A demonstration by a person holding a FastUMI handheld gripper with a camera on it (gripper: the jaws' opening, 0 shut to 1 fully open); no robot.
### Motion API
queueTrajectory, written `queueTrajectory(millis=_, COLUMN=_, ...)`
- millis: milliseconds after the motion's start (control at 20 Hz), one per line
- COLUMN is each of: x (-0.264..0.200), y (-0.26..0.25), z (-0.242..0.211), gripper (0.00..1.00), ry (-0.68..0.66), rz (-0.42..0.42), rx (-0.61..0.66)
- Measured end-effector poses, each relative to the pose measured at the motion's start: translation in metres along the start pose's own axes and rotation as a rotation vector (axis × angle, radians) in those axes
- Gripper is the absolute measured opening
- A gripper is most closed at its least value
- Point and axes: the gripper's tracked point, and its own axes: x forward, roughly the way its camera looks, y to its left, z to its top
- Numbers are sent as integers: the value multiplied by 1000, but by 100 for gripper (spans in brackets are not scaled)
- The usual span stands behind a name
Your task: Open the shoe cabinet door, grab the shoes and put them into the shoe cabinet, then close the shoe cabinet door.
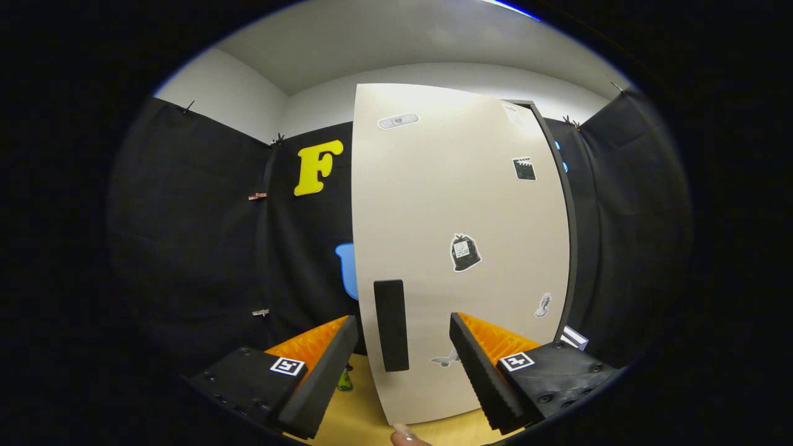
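Beige shoe cabinet door [458, 235] upright just ahead of the gripper [403, 362], black vertical handle [391, 324] in the gap between spread fingers, untouched, stickers on door, wooden floor [356, 415] below, fingertip [406, 433] beneath the gripper

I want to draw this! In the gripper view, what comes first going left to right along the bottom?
Left finger → black door handle on the cabinet door → right finger. The open gripper has the handle between its fingers, not touching them.
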Motion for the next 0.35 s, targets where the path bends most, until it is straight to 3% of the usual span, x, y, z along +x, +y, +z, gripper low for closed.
queueTrajectory(millis=350, x=-11, y=-1, z=3, gripper=98, ry=-8, rz=-3, rx=-18)
